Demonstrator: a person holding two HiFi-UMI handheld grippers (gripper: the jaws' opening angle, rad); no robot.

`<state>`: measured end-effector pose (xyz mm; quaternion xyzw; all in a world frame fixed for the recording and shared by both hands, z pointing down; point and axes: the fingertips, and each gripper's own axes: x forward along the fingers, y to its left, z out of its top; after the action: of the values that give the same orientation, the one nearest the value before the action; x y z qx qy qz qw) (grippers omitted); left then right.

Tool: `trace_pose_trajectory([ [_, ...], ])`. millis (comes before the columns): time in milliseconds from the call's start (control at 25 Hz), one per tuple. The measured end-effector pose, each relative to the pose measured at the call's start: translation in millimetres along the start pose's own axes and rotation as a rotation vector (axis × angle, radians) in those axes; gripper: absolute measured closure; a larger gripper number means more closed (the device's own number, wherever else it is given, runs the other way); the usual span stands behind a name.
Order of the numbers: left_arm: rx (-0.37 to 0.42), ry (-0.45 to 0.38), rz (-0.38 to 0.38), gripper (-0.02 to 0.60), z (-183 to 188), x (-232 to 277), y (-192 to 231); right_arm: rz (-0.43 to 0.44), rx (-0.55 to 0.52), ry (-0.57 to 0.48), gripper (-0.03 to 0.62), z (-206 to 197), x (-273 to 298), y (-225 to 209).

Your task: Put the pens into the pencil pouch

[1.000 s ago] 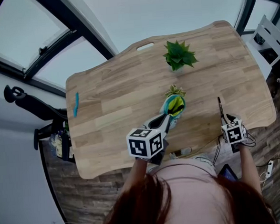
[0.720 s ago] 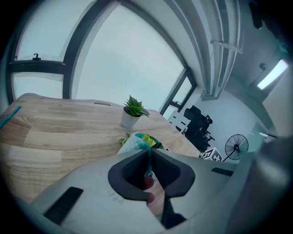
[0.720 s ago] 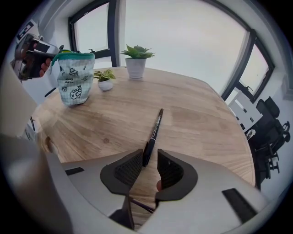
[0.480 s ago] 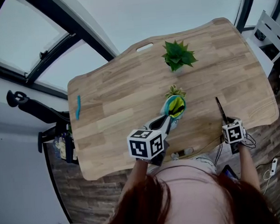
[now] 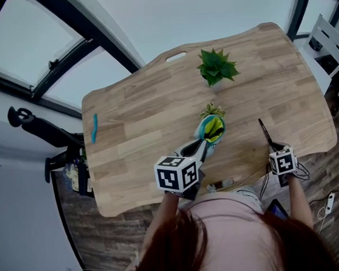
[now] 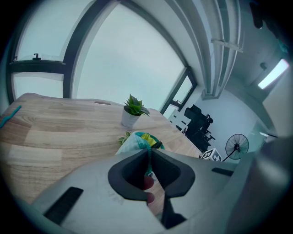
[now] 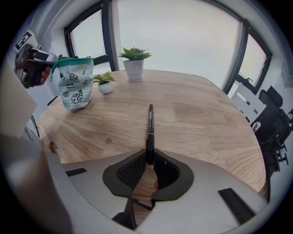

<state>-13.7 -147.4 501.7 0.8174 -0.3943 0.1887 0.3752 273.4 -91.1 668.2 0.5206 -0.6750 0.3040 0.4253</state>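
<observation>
The pencil pouch (image 5: 210, 128), white with a teal rim and a yellow inside, stands mouth open at the table's middle. My left gripper (image 5: 203, 144) is shut on its near rim. In the left gripper view the pouch (image 6: 137, 139) rises just past the closed jaws of the left gripper (image 6: 149, 153). A black pen (image 5: 265, 132) points away from me at the front right. My right gripper (image 5: 273, 148) is shut on the pen's near end. In the right gripper view the pen (image 7: 149, 128) runs straight out from the right gripper (image 7: 149, 157), low over the wood. A blue pen (image 5: 93, 127) lies near the table's left edge.
A green potted plant (image 5: 215, 67) stands at the back of the wooden table (image 5: 144, 110), and a small plant (image 5: 212, 109) sits right behind the pouch. A white chair (image 5: 331, 42) is off the right edge. Cables hang at the near edge (image 5: 259, 181).
The black pen in my right gripper has swung its far tip a little to the left. The left gripper and the pouch have not moved.
</observation>
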Motion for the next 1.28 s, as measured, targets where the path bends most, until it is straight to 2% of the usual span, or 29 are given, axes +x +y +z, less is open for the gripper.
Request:
trace_pose_trajectory([
  [760,-0.014,-0.022,-0.014,0.561,-3.9,-2.5,0.9,0.014,-0.111,-0.133,0.546,59.1,-41.3,13.2],
  [1280,-0.035,-0.042,-0.026,0.561,-5.7,-4.8,1.0,0.089,-0.235,-0.195,0.546,102.2,-69.9,47.2],
])
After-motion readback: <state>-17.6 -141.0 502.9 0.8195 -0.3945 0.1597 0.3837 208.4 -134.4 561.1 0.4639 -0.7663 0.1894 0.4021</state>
